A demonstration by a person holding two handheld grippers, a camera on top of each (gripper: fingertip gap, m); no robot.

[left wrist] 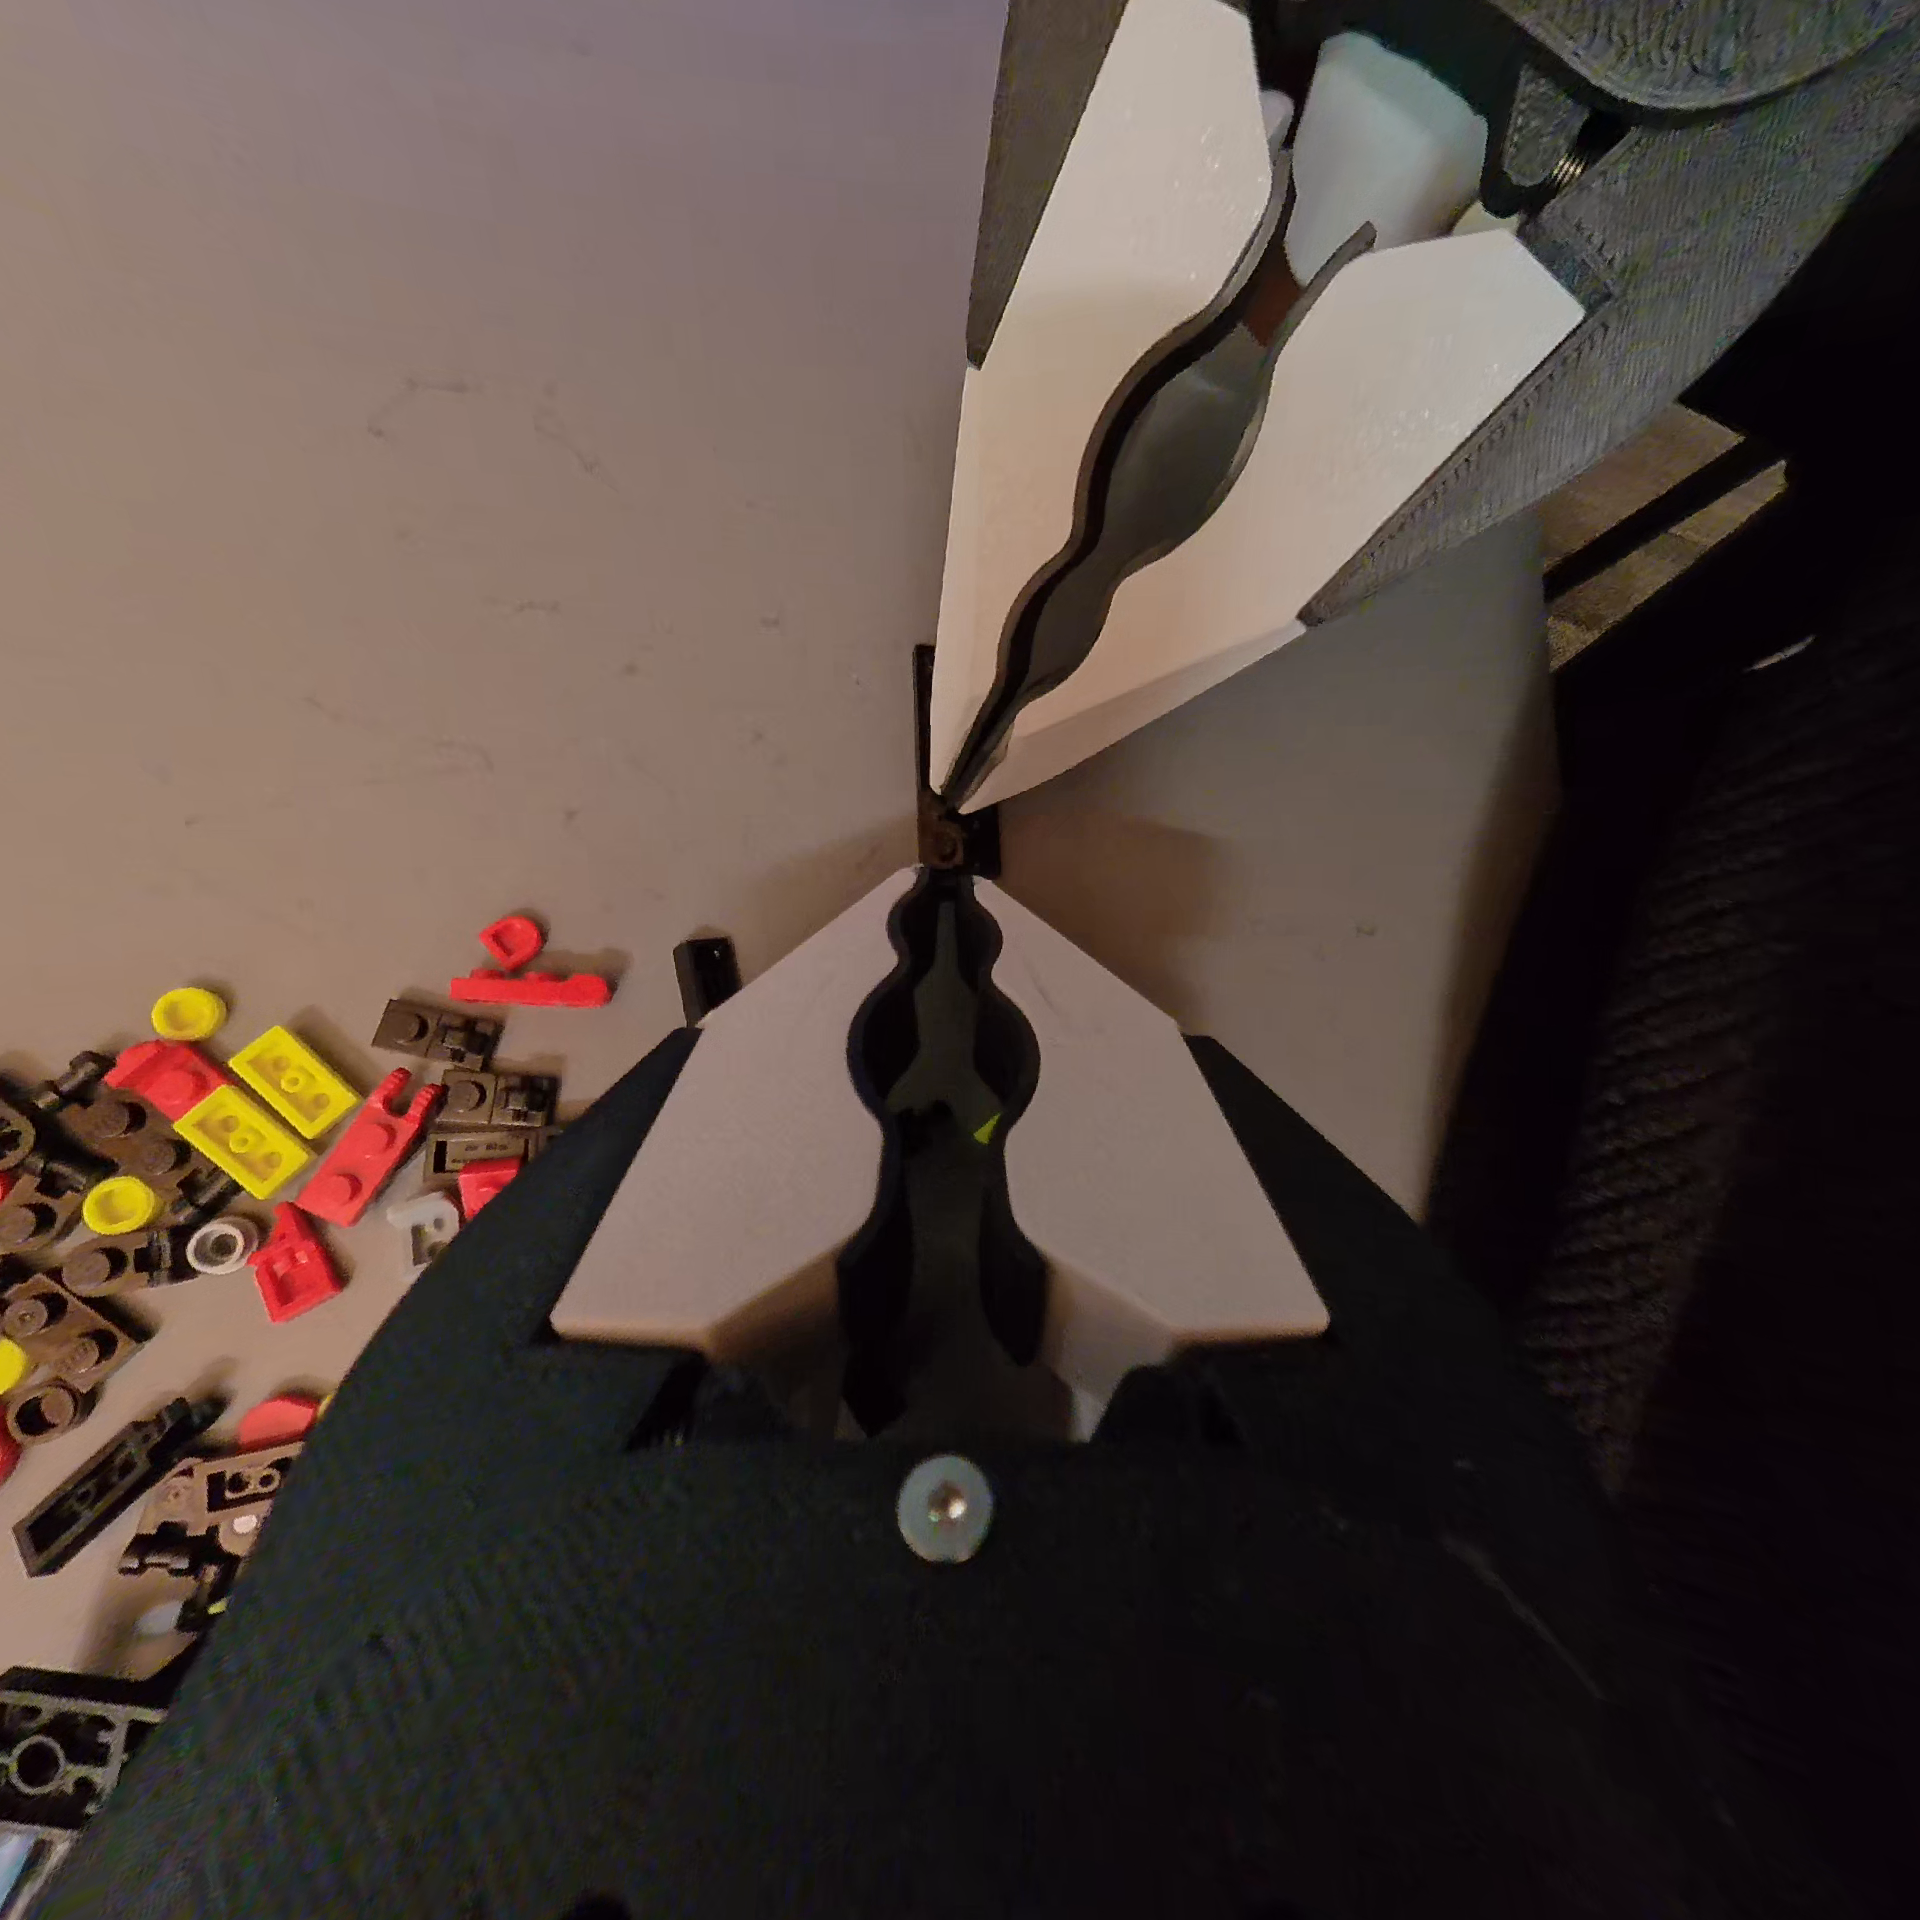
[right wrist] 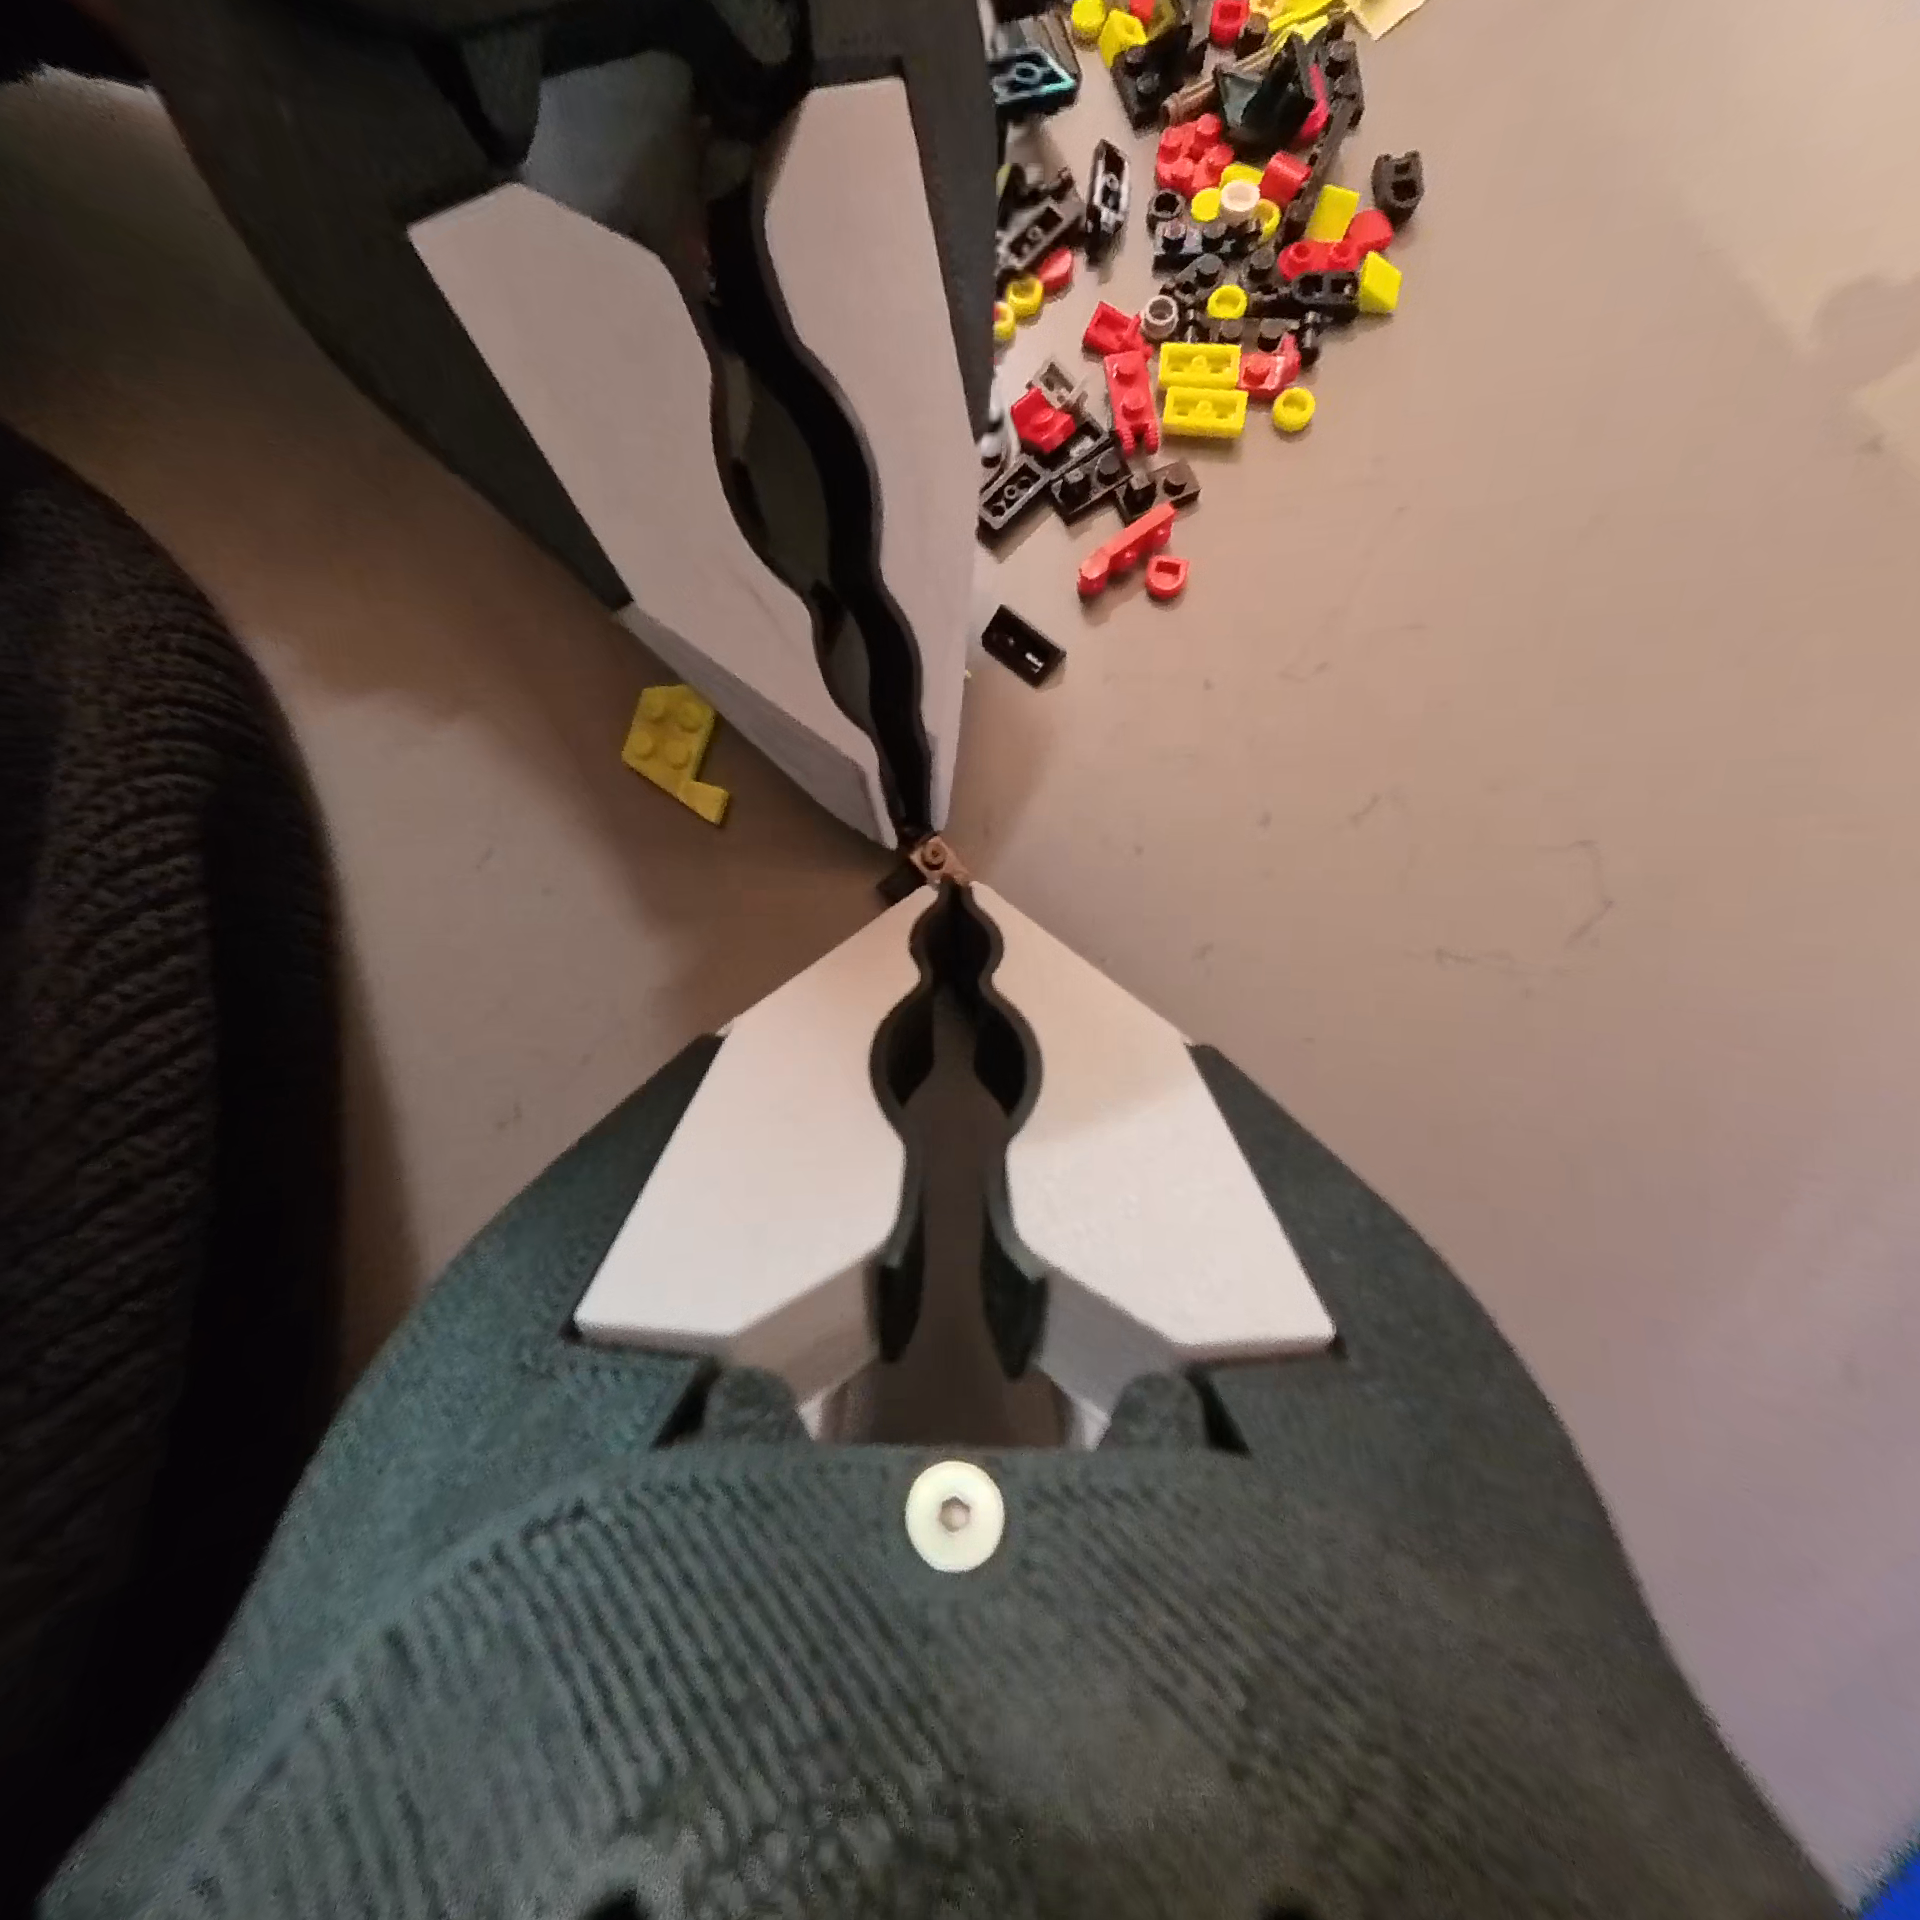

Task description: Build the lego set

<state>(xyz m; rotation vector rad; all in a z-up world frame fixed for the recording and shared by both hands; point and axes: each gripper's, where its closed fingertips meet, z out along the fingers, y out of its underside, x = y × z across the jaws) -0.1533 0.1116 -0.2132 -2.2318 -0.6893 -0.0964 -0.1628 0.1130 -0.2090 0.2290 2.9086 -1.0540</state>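
Now, piece: a small dark brown lego piece (left wrist: 948, 840) with one stud, pinched between the two grippers' tips above the table (left wrist: 468, 468); in the right wrist view the brown piece (right wrist: 938, 858) shows its stud toward the camera.
Long axis: too small to tell for sure — it seems to run across the line between the two tips, with a black part alongside.
Left gripper (left wrist: 948, 883): fingers drawn together, tips pressing the piece's near edge.
Right gripper (right wrist: 940, 902): fingers closed to a narrow wavy slit, tips at the piece from the opposite side.
Facing tips: the other gripper comes in from the top of each wrist view, the tips almost meeting at the piece.
Loose pile (right wrist: 1195, 270): red, yellow and black parts, well apart on the table — at the left edge (left wrist: 208, 1195) in the left wrist view.
Black brick (right wrist: 1022, 646): lies alone between pile and grippers.
Yellow plate (right wrist: 673, 750): flat, studs up, just beside the left gripper's finger.
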